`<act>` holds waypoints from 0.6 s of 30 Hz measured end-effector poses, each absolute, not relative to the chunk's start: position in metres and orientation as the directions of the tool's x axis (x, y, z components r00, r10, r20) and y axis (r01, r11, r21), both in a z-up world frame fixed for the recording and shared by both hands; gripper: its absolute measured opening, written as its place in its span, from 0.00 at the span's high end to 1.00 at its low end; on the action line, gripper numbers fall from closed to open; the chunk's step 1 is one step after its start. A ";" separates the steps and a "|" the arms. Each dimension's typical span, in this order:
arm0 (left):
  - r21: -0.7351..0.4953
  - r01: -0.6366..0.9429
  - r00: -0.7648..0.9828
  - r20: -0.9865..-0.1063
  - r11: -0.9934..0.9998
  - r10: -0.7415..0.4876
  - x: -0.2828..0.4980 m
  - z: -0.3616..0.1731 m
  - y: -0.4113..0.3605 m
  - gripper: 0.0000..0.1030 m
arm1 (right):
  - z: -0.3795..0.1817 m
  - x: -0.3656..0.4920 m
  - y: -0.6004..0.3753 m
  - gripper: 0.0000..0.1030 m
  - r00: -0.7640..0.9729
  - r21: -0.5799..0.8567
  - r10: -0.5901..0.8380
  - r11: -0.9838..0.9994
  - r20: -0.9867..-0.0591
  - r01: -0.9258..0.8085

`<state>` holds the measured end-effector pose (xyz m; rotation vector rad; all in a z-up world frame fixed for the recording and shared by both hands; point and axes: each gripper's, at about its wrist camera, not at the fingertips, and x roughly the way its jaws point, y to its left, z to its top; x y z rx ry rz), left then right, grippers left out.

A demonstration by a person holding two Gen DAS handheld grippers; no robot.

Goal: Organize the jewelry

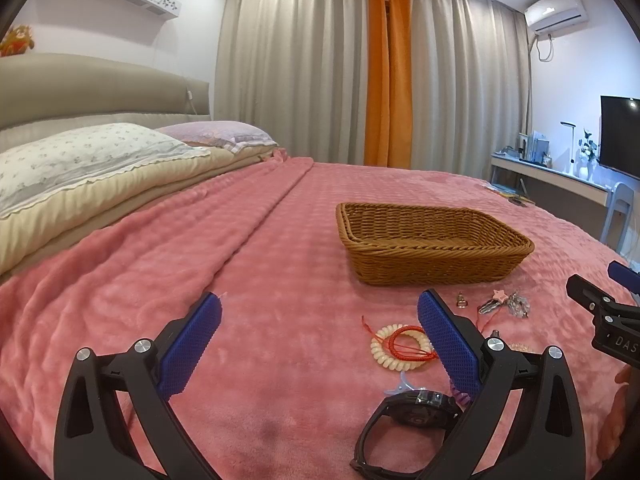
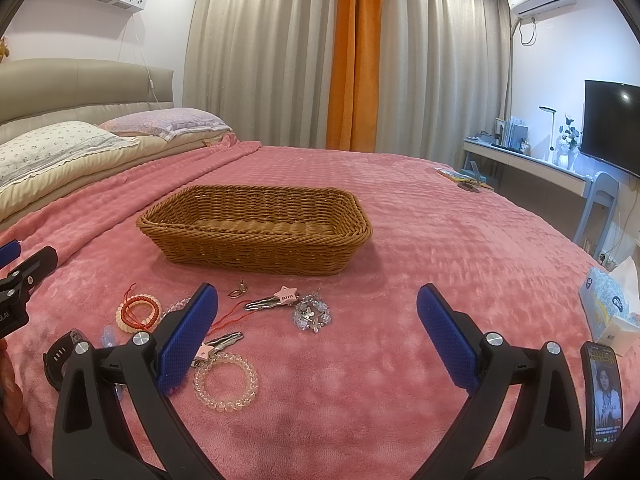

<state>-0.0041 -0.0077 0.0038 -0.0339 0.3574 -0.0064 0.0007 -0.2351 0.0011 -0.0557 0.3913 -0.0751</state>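
Above a pink bed (image 2: 420, 240), the left gripper (image 1: 320, 320) and right gripper (image 2: 318, 310) hang wide open, holding nothing. Jewelry (image 2: 312, 314) lies scattered just in front of the wicker basket (image 2: 256, 256), whose visible interior is bare.

Brown woven basket (image 2: 256, 236) on pink waffle-textured blanket (image 2: 420, 240)

woven wicker basket (image 2: 256, 236), fleecy blanket (image 2: 440, 248)
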 end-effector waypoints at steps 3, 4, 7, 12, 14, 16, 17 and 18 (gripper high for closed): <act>-0.034 0.002 0.937 -0.349 0.999 -0.014 -0.004 0.004 -0.008 0.07 | 0.001 0.001 -0.235 0.08 0.922 -0.069 -0.084 0.996 -0.378 0.063; -0.034 0.002 0.937 -0.349 0.999 -0.013 -0.004 0.004 -0.008 0.07 | 0.001 0.001 -0.235 0.08 0.922 -0.069 -0.084 0.996 -0.379 0.062; -0.034 0.003 0.937 -0.349 0.999 -0.014 -0.004 0.004 -0.008 0.07 | 0.002 0.001 -0.234 0.07 0.922 -0.069 -0.084 0.996 -0.379 0.062; -0.034 0.003 0.937 -0.349 0.999 -0.014 -0.004 0.004 -0.008 0.07 | 0.002 0.001 -0.234 0.08 0.922 -0.069 -0.084 0.996 -0.379 0.062; -0.034 0.002 0.937 -0.349 0.999 -0.014 -0.004 0.004 -0.008 0.07 | 0.002 0.000 -0.234 0.08 0.922 -0.069 -0.084 0.996 -0.379 0.062; -0.034 0.003 0.937 -0.348 0.999 -0.015 -0.004 0.003 -0.008 0.07 | 0.002 0.000 -0.234 0.08 0.922 -0.070 -0.084 0.996 -0.378 0.062; -0.034 0.003 0.937 -0.349 0.999 -0.014 -0.004 0.003 -0.008 0.07 | 0.002 0.001 -0.234 0.08 0.922 -0.070 -0.084 0.996 -0.379 0.062; -0.034 0.003 0.937 -0.349 0.999 -0.015 -0.004 0.003 -0.008 0.07 | 0.002 0.000 -0.234 0.08 0.922 -0.070 -0.084 0.996 -0.379 0.062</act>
